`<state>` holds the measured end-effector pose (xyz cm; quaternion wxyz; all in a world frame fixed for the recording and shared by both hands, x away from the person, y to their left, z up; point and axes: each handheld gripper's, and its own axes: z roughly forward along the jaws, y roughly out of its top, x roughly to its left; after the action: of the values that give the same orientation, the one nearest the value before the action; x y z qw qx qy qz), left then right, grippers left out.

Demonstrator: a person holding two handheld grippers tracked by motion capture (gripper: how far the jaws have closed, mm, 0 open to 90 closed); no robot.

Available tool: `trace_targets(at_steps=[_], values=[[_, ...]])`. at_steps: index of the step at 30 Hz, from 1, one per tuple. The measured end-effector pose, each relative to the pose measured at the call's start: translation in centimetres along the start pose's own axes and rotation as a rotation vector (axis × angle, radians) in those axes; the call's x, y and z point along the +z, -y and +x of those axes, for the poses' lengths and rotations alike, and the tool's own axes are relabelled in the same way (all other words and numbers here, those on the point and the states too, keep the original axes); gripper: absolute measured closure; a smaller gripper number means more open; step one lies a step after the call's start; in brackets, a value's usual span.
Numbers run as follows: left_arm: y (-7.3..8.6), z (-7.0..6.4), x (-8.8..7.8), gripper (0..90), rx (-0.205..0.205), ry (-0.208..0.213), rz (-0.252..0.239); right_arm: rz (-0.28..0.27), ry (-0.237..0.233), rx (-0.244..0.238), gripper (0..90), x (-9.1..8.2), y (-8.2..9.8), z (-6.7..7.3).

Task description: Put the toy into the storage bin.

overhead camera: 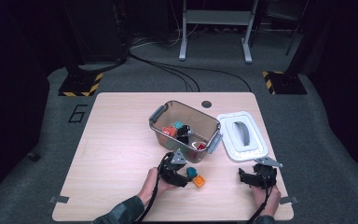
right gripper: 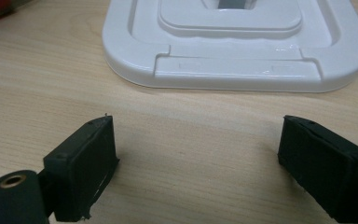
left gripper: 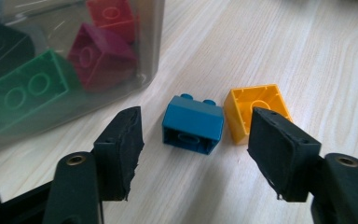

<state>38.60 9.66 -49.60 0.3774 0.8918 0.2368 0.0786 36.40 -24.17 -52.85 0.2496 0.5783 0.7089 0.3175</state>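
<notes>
A blue brick point(left gripper: 193, 123) lies on its side on the wooden table, touching a yellow-orange brick point(left gripper: 256, 109) to its right. My left gripper point(left gripper: 196, 154) is low over the table and open. The blue brick sits just beyond the gap between its fingertips, and neither pad touches it. In the high view the left gripper point(overhead camera: 186, 177) is in front of the clear bin point(overhead camera: 189, 108), with the blue brick point(overhead camera: 192, 172) and the orange brick point(overhead camera: 199, 181) at its tip. My right gripper point(right gripper: 196, 163) stands open over bare wood, short of the white lid point(right gripper: 235, 46).
The clear bin point(left gripper: 154, 46) holds several bricks, among them a green one point(left gripper: 23, 91), a magenta one point(left gripper: 100, 58) and a red one point(left gripper: 112, 16). Its white lid point(overhead camera: 241, 135) lies flat to the bin's right. The right gripper point(overhead camera: 244, 177) is near the table's front right corner.
</notes>
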Motion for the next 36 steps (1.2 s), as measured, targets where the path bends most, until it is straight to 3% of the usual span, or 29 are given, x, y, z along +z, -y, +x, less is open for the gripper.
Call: trace_targets(at_steps=[4,13,20,23,36], values=[[-0.2,0.1,0.6,40.6,0.020,0.006,-0.006,0.000,0.000,0.000,10.4,0.0,0.0,0.0],[-0.1,0.2,1.4,57.1,0.025,0.020,0.011,0.000,0.000,0.000,10.5,0.0,0.0,0.0],[0.3,0.2,1.0,58.8,0.028,0.013,0.003,0.000,0.000,0.001,10.5,0.0,0.0,0.0],[0.4,0.3,0.6,58.9,0.023,0.012,-0.002,0.000,0.000,0.001,10.5,0.0,0.0,0.0],[0.0,1.4,-4.2,59.0,-0.014,-0.013,-0.053,0.000,0.001,0.000,10.5,0.0,0.0,0.0]])
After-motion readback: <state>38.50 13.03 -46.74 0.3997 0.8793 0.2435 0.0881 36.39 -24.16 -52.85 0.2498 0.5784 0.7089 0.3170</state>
